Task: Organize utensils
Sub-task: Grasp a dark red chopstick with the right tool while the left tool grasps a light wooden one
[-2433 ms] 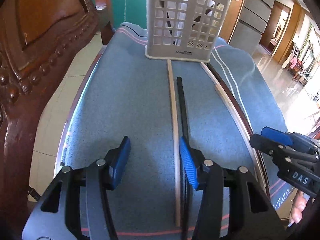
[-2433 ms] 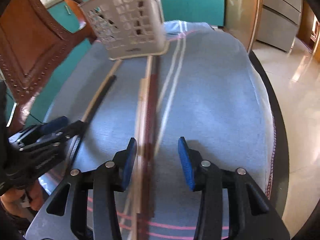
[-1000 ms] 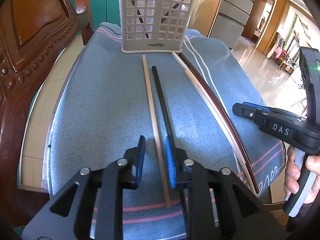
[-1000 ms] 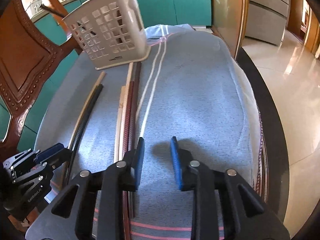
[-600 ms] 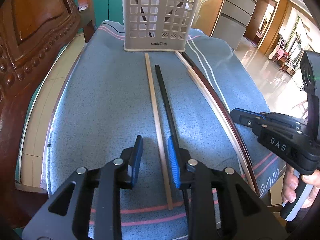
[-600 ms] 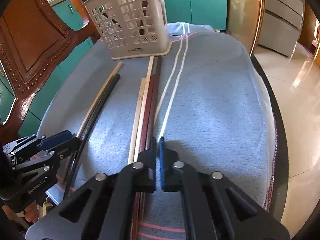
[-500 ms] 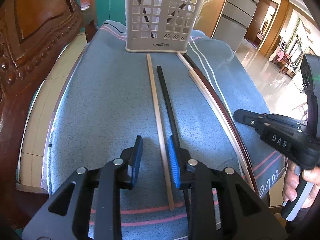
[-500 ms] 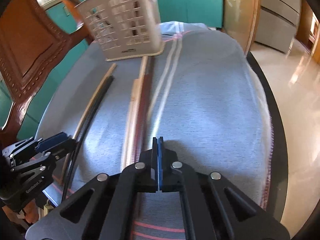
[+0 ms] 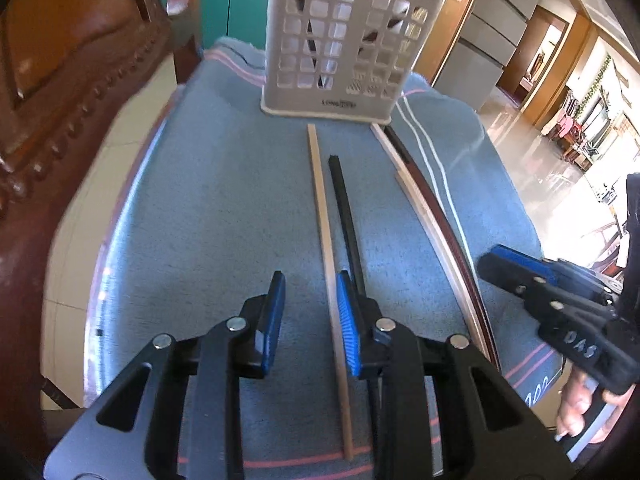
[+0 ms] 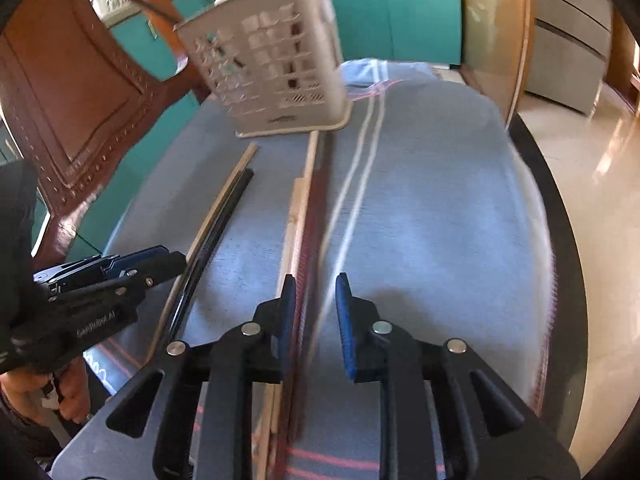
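Observation:
Four chopsticks lie on the blue cloth in front of a white slotted basket (image 9: 344, 48) (image 10: 272, 68). A light wooden chopstick (image 9: 323, 216) runs between the jaws of my left gripper (image 9: 310, 320), close to the right pad; the black chopstick (image 9: 345, 204) passes behind that finger. The left gripper is open and grips nothing. A dark red chopstick (image 10: 314, 232) lies between the opening jaws of my right gripper (image 10: 316, 312), near the left pad and not pressed. Its pale partner (image 10: 295, 216) passes under the left finger. More sticks stand inside the basket.
A carved wooden chair (image 9: 60, 80) stands close on the left of the cloth-covered table (image 10: 440, 200). The table's dark rim (image 10: 560, 240) curves along the right, with tiled floor beyond. Teal cabinets (image 10: 400, 12) are behind the basket. A hand (image 9: 576, 404) holds the right gripper's handle.
The right gripper's jaws, shut half a second ago, now stand apart and have shifted left over the dark red chopstick. The left gripper has edged forward toward the basket.

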